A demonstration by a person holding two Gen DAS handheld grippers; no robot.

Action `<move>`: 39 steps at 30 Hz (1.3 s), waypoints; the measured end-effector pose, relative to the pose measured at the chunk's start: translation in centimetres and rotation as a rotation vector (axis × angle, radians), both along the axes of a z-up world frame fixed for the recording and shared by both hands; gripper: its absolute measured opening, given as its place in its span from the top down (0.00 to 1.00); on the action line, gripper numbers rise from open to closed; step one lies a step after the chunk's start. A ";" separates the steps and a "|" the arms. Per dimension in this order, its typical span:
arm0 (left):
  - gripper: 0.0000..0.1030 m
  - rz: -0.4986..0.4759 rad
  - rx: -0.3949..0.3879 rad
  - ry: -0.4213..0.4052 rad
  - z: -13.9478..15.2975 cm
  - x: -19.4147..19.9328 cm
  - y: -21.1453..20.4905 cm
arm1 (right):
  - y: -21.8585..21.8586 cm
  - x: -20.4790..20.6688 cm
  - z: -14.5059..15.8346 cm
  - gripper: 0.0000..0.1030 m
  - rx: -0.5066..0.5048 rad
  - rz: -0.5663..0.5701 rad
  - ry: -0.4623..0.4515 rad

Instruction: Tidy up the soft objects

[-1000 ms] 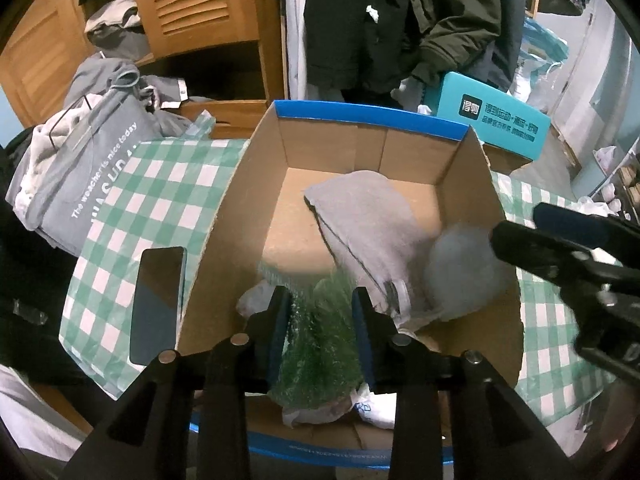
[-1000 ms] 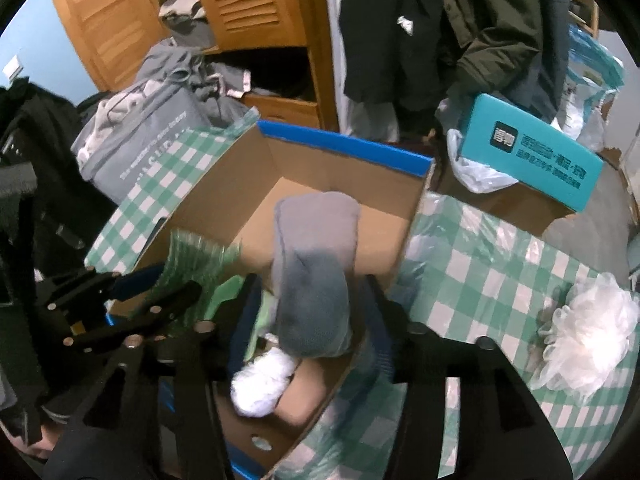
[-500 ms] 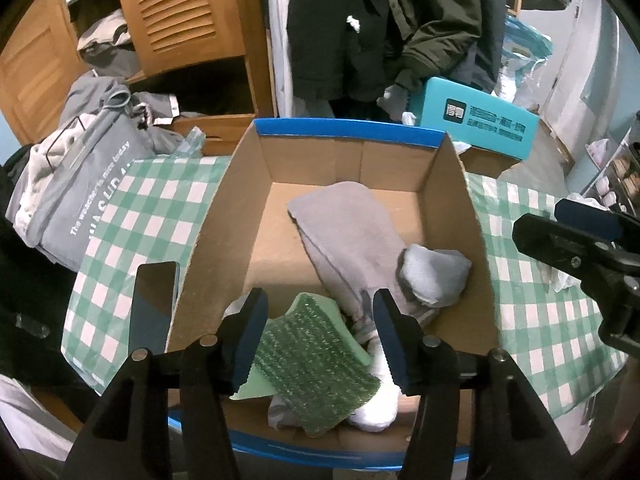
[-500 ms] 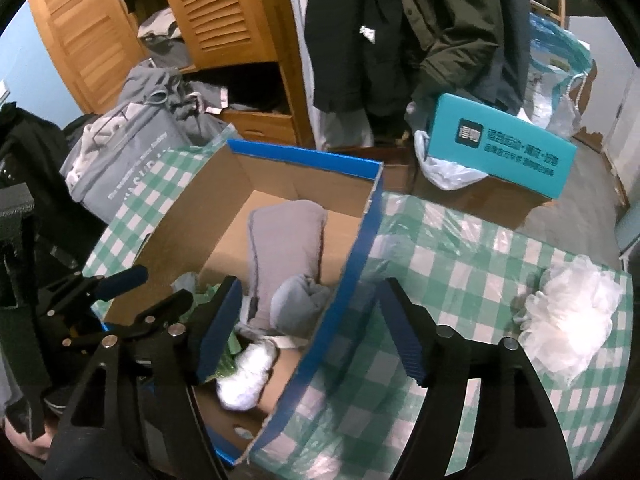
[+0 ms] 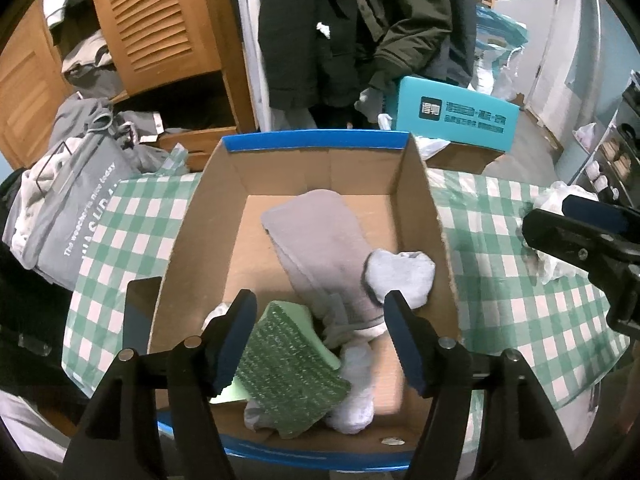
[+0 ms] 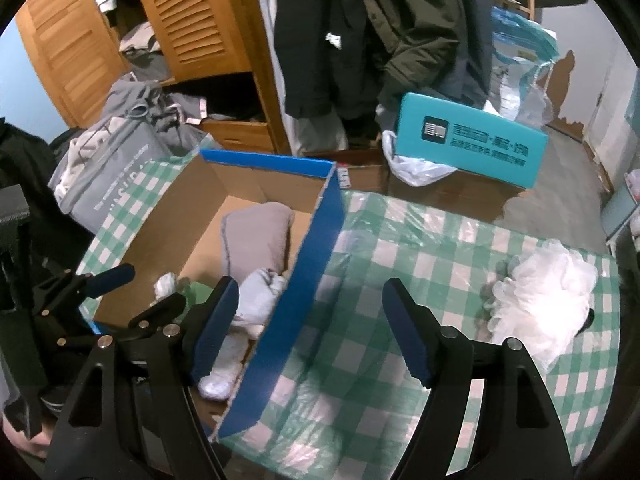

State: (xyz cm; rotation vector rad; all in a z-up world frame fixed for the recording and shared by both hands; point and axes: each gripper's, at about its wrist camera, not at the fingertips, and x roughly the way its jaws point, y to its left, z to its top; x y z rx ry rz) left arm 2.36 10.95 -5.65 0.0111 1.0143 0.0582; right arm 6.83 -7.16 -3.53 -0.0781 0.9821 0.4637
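Left wrist view: we hold our left hand-held gripper (image 5: 320, 338) open, empty, over the cardboard box (image 5: 188, 240) holding sponge (image 5: 288, 368) and socks (image 5: 400, 276). Right hand-held gripper (image 6: 310, 330) gapes; bath pouf (image 6: 544, 284) remains right of it on the table (image 6: 400, 280).

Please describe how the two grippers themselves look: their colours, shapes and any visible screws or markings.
Both look alike. The left gripper and the right gripper each have two black, angular arms that widen toward the camera, with round silver screw heads on them. Each arm ends in a flat dark blue finger pad with a ridged inner edge. No cables, labels or sleeves are visible.
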 end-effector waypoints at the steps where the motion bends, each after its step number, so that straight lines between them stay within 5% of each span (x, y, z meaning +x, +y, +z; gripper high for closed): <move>1: 0.34 -0.004 0.001 0.001 0.0 0.0 -0.2 | -0.4 0.0 0.0 0.27 0.000 -0.006 -0.001; 39: 0.22 -0.205 0.045 0.000 0.9 0.4 -10.9 | -14.0 -1.9 0.0 0.27 -0.002 -0.242 0.010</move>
